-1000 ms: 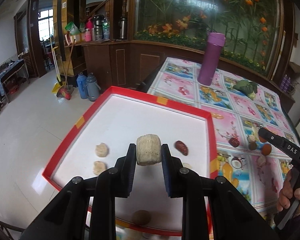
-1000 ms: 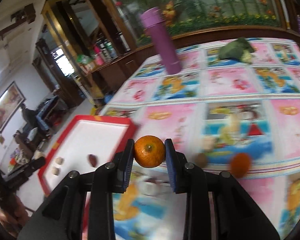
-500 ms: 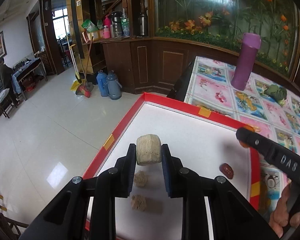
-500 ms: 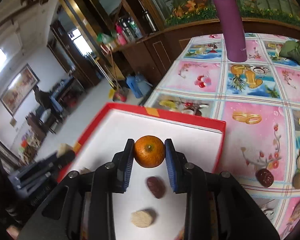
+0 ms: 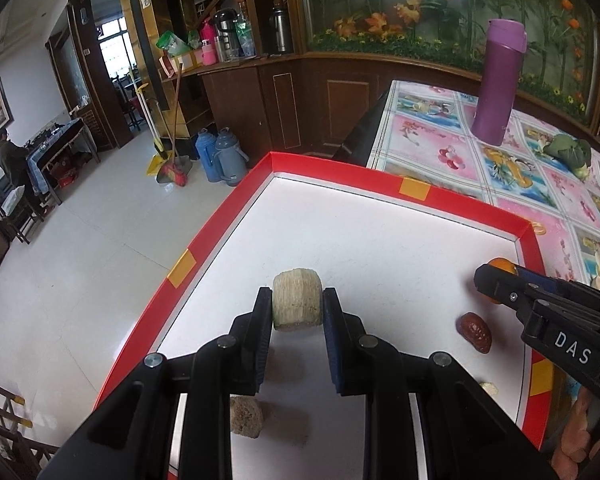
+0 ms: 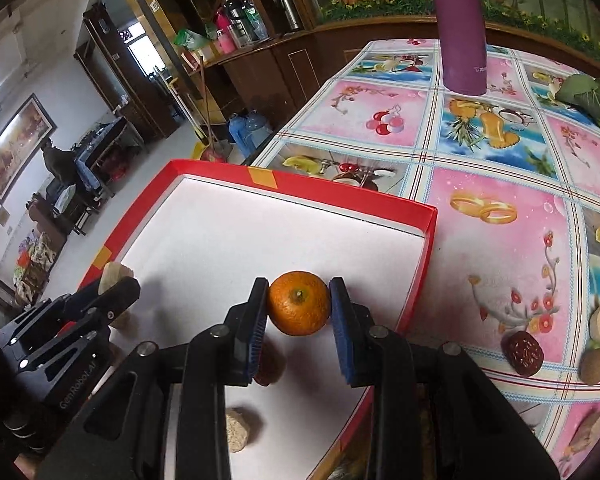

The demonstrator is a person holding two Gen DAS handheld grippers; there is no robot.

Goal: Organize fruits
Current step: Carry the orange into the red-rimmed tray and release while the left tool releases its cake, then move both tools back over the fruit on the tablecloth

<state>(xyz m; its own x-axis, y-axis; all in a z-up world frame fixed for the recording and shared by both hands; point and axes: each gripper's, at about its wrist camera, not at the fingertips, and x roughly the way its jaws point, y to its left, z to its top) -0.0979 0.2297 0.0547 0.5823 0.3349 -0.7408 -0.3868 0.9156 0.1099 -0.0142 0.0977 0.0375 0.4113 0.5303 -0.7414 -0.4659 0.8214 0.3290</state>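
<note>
My left claw [image 5: 297,309] grips a beige chunk [image 5: 297,304] and my right claw [image 6: 299,309] an orange [image 6: 299,302], both mid-frame over the red-rimmed tray [image 5: 228,220].

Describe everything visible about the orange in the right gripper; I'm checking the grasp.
The orange is small, round and bright, with glossy dimpled peel and its stem end facing the camera. It sits clamped between the blue pads of the right gripper, held above the white floor of the red-rimmed tray, near its right rim. It looks whole and unsquashed.
</note>
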